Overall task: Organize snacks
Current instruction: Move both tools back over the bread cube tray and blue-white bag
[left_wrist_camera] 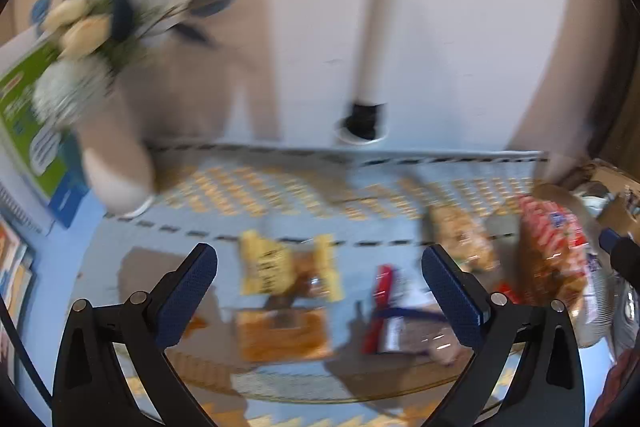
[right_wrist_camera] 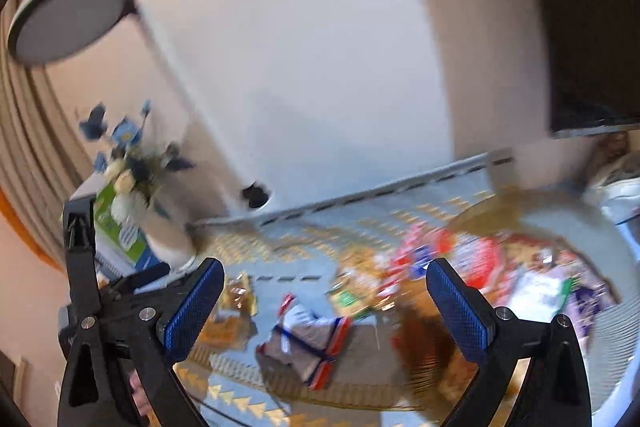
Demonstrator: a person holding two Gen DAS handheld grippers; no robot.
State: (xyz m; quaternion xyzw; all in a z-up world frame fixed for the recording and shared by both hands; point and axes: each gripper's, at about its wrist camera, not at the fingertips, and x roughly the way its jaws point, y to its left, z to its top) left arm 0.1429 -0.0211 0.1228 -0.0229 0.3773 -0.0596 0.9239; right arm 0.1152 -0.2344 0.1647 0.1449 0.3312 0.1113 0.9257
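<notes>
Left gripper (left_wrist_camera: 320, 303) and right gripper (right_wrist_camera: 324, 311) both spread, empty; red-edged snack packet (right_wrist_camera: 306, 343) lies ahead, long axis diagonal, nearer the right.

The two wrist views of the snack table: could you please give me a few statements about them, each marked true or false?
1. The left gripper is open and holds nothing. True.
2. The right gripper is clamped on a snack packet. False: its fingers are spread apart, with nothing between them.
3. A vase of flowers stands at the back left of the table. True.
4. The yellow packet lies inside the basket. False: it lies on the patterned tablecloth.
5. The basket at the right holds several snack packets. True.
</notes>
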